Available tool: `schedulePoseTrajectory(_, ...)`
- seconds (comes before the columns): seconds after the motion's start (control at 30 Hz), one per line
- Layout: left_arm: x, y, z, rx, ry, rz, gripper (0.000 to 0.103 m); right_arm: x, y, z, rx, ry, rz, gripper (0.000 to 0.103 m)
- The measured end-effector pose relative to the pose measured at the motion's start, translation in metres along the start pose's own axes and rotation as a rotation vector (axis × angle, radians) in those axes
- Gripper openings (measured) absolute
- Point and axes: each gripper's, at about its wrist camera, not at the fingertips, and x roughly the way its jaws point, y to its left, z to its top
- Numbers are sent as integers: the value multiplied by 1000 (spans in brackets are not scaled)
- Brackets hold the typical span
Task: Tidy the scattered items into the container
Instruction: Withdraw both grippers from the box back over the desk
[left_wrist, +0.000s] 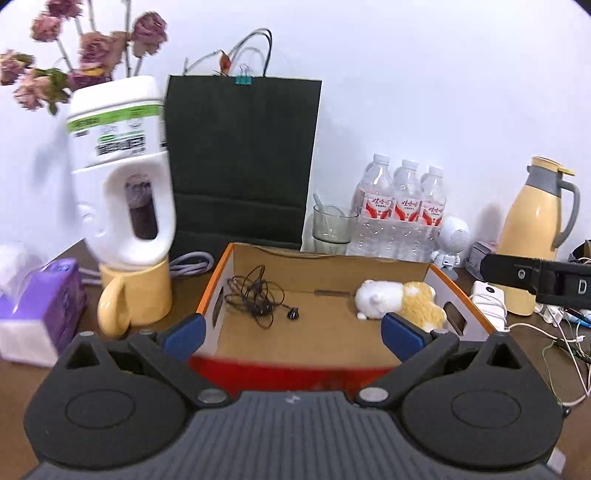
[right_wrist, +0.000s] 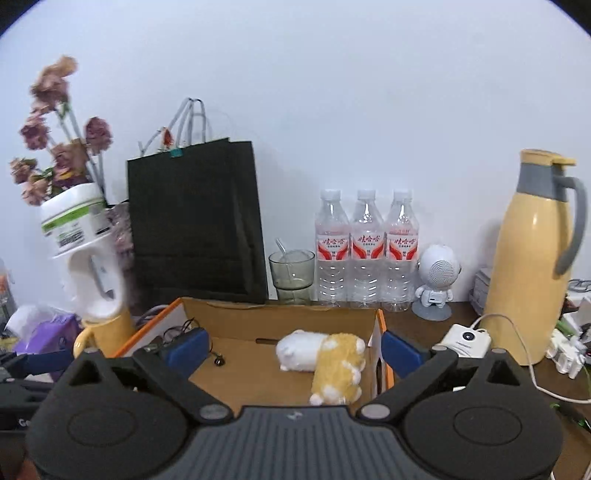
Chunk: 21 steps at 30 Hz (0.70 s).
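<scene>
Both grippers, left gripper (left_wrist: 291, 332) and right gripper (right_wrist: 291, 350), are hanging released and empty over the open cardboard box (left_wrist: 406, 263); fluffy white-and-yellow plush toy (right_wrist: 325, 356) and tangled black earphones (left_wrist: 258, 299) are lying inside. Clear the rim before reaching on.

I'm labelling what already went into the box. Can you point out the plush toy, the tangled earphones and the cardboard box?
plush toy (right_wrist: 321, 360), right wrist view, on its yellow back.
tangled earphones (left_wrist: 255, 297), left wrist view, on the knot of black cord.
cardboard box (left_wrist: 332, 267), left wrist view, on its inner back wall.
</scene>
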Motion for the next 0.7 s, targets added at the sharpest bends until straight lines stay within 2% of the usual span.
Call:
schedulePoseTrajectory(0.07, -14, -3, -10, 21, -26, 30, 103, -17, 4, -12, -20, -22, -6, 100)
schedulePoseTrajectory(0.17, -39, -6, -24, 53, -43, 55, 103, -40, 12, -28, -17, -17, 31, 101)
schedulePoseTrajectory(0.4, -115, 8, -71, 11, -25, 27, 103, -120, 32, -84, 9, -11, 85, 103)
schedulePoseTrajectory(0.53, -160, 19, -102, -8, -5, -9, 103, -159, 34, -116, 43, 76, 153, 103)
schedulePoseTrajectory(0.7, -211, 33, -143, -6, -22, -34, 103, -208, 33, -155, 111, 59, 216, 103)
